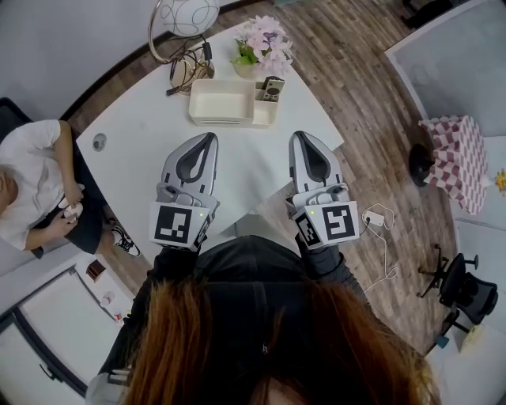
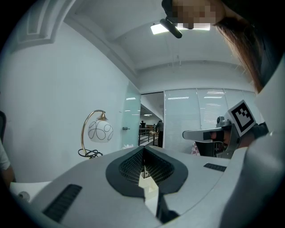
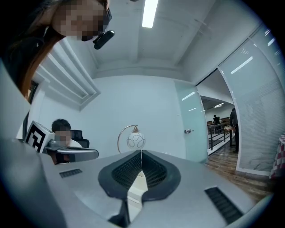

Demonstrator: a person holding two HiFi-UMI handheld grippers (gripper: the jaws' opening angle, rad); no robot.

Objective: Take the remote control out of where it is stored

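Both hand-held grippers hung short of the cream organizer point(image 1: 220, 104) on the white table point(image 1: 134, 126). The L gripper point(image 1: 210, 138) and R gripper point(image 1: 300, 138) each had jaws pressed together w/ nothing between them. The remote control point(image 1: 273, 88) stood on end in the organizer's small right-hand compartment, its top poking above the rim. Pink flowers point(image 1: 265, 43) sat just behind the organizer, and a globe lamp point(image 1: 186, 16) stood beyond its left end. By its looks the remote was a light, stiff plastic bar w/ smooth, prob. slippery faces. It did not seem fragile, though a hard pinch could press its buttons. The best hold appeared to be the exposed top end, gripped across the flat faces, then a straight lift clear of the compartment walls. The light organizer might slide or tip if the remote dragged on it.
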